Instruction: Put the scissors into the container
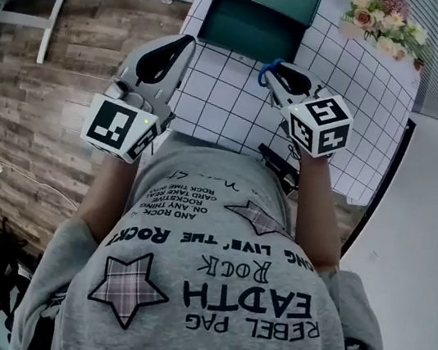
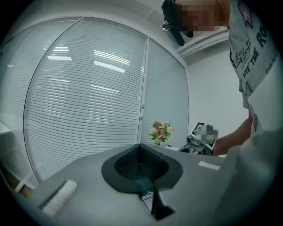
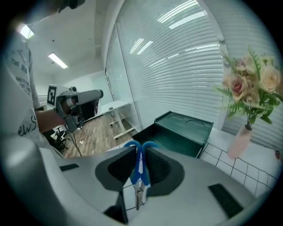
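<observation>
Blue-handled scissors [image 3: 139,165] hang between the pads of my right gripper [image 3: 140,149], handles up and blades pointing down. That gripper is shut on them. In the head view the right gripper [image 1: 283,79] is raised over the white gridded table [image 1: 230,105], with a blue scissors handle [image 1: 267,70] showing at its tip. The dark green container [image 1: 256,27] stands open at the table's far side, beyond the scissors [image 3: 179,134]. My left gripper [image 1: 174,48] hovers by the table's left edge, jaws together with nothing in them [image 2: 140,148].
A vase of pink and cream flowers [image 1: 386,19] stands at the table's far right corner [image 3: 250,84]. A small black object [image 1: 278,167] lies near the table's front edge. Wooden floor [image 1: 48,100] lies off the table's left side. Window blinds fill the background.
</observation>
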Action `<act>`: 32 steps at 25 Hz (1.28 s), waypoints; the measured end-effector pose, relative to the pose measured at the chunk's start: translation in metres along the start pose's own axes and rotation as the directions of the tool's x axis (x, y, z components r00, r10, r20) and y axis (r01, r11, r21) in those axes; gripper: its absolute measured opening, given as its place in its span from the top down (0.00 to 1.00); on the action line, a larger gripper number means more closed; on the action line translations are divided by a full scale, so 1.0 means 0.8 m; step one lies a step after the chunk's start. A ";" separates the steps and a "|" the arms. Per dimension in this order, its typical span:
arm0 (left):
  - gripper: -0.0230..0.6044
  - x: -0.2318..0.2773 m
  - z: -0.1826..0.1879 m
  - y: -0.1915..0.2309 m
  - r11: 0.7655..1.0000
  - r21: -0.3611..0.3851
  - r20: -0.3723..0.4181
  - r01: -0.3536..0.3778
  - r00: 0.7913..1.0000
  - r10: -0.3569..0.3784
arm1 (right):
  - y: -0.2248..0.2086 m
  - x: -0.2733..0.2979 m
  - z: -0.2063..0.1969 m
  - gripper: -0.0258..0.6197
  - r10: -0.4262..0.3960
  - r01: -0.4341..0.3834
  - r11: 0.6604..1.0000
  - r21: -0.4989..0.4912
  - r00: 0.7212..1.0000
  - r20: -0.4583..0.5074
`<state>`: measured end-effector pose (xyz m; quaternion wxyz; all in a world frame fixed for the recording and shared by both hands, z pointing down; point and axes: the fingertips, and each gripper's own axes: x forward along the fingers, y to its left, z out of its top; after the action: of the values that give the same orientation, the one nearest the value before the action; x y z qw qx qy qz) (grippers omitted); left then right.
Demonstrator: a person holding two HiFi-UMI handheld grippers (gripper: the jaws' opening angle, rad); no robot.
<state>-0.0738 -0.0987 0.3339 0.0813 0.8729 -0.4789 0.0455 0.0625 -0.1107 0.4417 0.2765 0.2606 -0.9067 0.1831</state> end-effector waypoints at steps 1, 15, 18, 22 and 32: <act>0.95 0.000 0.001 -0.001 1.000 0.000 -0.008 -0.004 1.000 0.004 | -0.001 -0.006 0.005 0.84 -0.004 0.003 1.000 0.003 1.000 0.016; 0.95 0.002 0.028 -0.015 0.998 0.044 0.039 0.035 0.999 -0.036 | -0.008 -0.077 0.072 0.84 -0.060 0.058 0.998 0.016 0.977 0.205; 0.95 0.002 0.033 -0.015 0.998 0.050 0.043 0.034 0.998 -0.036 | -0.009 -0.091 0.085 0.84 -0.066 0.062 0.998 0.022 0.966 0.251; 0.95 0.003 0.041 -0.015 0.997 0.061 0.055 0.038 0.998 -0.042 | -0.007 -0.109 0.099 0.84 -0.086 0.087 0.996 0.009 0.950 0.299; 0.95 0.007 0.057 -0.015 0.997 0.071 0.080 0.038 0.996 -0.044 | -0.005 -0.147 0.125 0.84 -0.139 0.159 0.987 -0.019 0.908 0.395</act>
<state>-0.0609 -0.1057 0.2888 0.0323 0.8860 -0.4620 0.0247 0.1076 -0.1177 0.2940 0.1087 0.3534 -0.9255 0.0826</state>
